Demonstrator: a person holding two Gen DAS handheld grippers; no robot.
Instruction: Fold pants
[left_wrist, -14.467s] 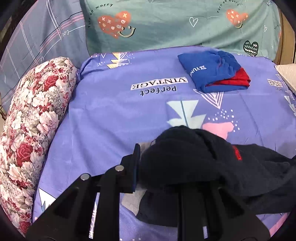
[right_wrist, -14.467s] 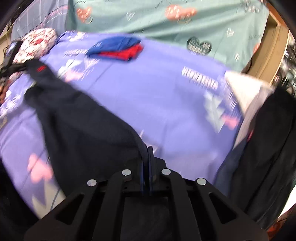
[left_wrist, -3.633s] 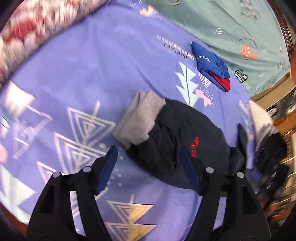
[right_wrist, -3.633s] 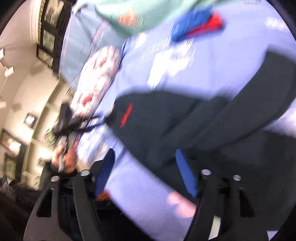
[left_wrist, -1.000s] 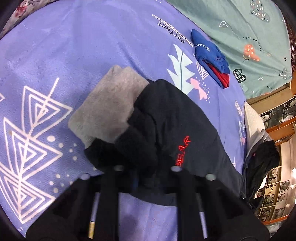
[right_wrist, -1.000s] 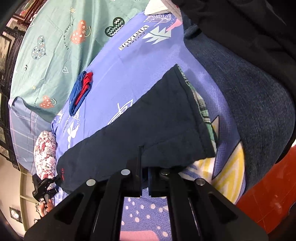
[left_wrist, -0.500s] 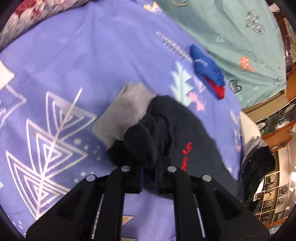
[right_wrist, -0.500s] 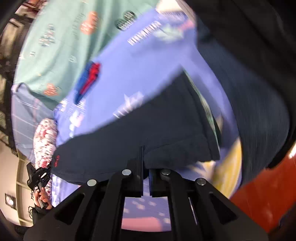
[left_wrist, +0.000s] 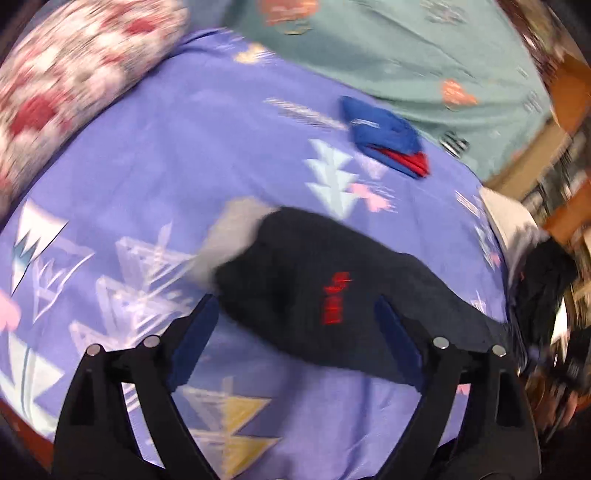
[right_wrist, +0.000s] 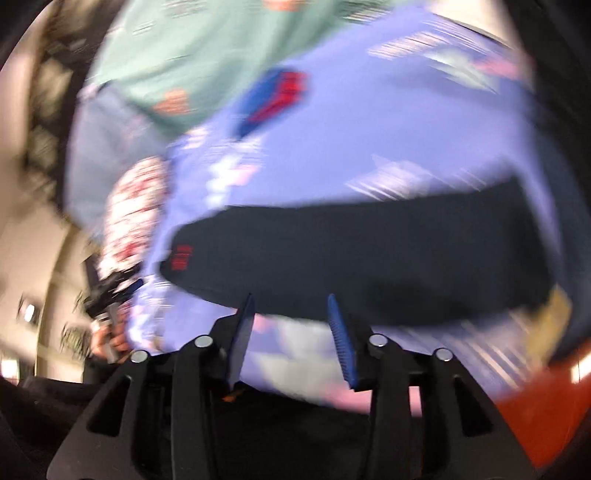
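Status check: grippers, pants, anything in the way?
Left gripper and right gripper open, empty. Dark pants laid out long on bedsheet. Blue-red folded clothes lie apart, clear.

Left black plastic two-finger gripper (left_wrist: 293, 317) had blue finger pads (left_wrist: 192, 338), four round silver screws and slotted cut-outs in its arms. Right black plastic two-finger gripper (right_wrist: 291, 325) matched: ribbed blue pads (right_wrist: 341, 339), four silver screws.
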